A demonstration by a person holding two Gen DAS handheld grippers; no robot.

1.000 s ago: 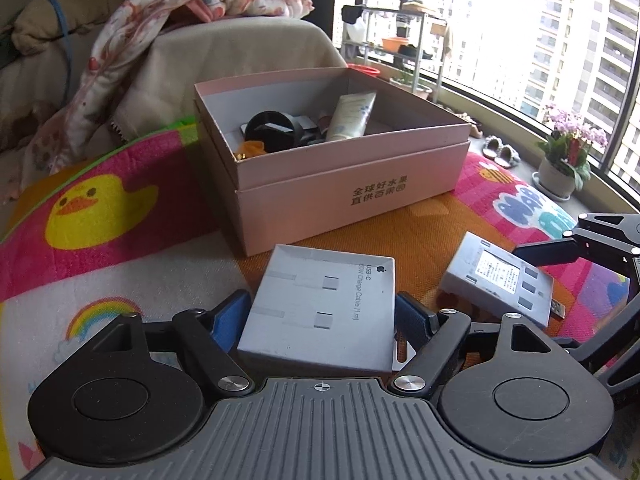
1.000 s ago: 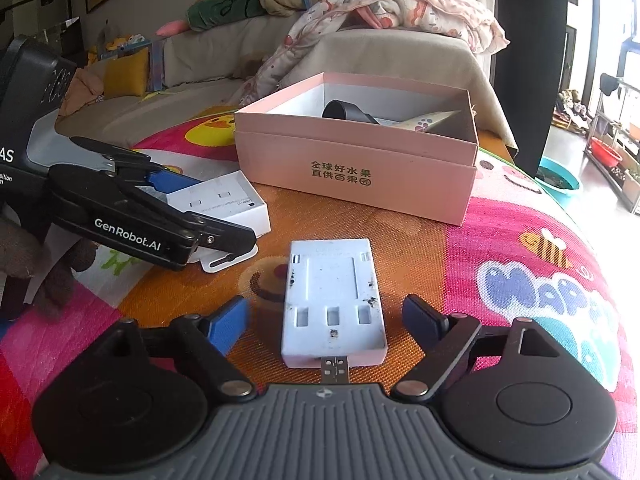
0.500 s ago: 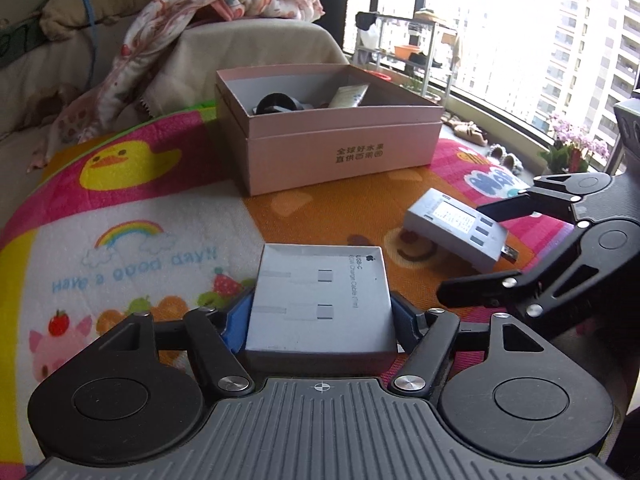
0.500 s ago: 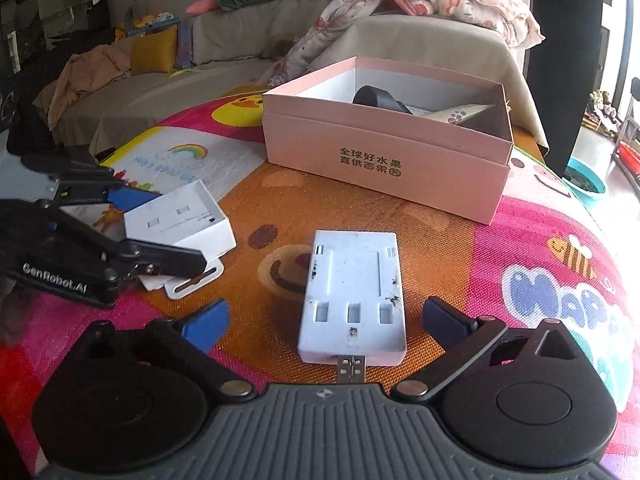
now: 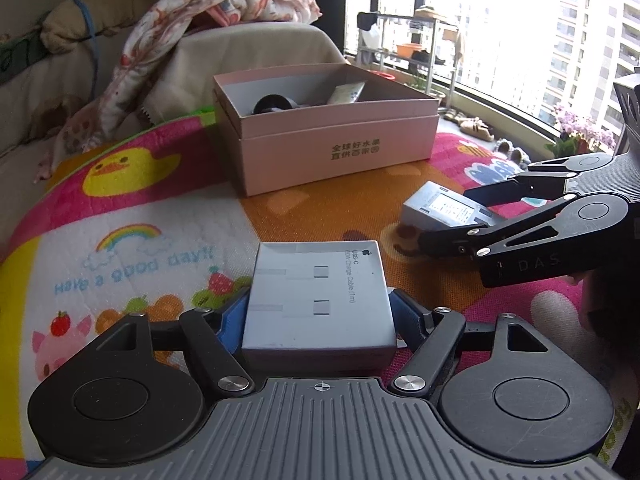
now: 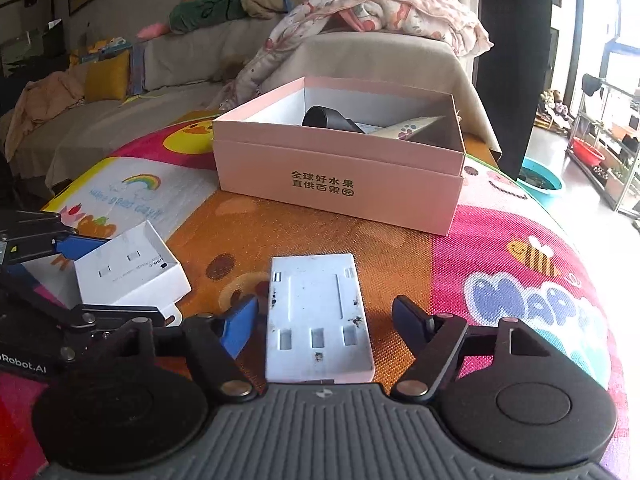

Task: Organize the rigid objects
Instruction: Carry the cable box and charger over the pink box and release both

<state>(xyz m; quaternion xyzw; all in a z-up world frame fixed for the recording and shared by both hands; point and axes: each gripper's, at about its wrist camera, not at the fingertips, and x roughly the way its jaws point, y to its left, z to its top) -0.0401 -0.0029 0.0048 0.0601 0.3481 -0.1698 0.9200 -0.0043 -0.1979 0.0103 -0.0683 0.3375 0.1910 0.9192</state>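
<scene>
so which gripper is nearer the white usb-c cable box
Left. The left gripper has the white USB-C cable box between its opening jaws; the right gripper is off to the side, closing around the white charger.

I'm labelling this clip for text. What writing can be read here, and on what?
"全球好水果 直供百果园": front of pink box.
"USB-C", "Charge Cable (1 m)": white cable box.
"Have a good day!!": mat.
"DAS": right gripper body.
"Robot.AI": left gripper body, start cut off.
Label on grey device: too small.
</scene>
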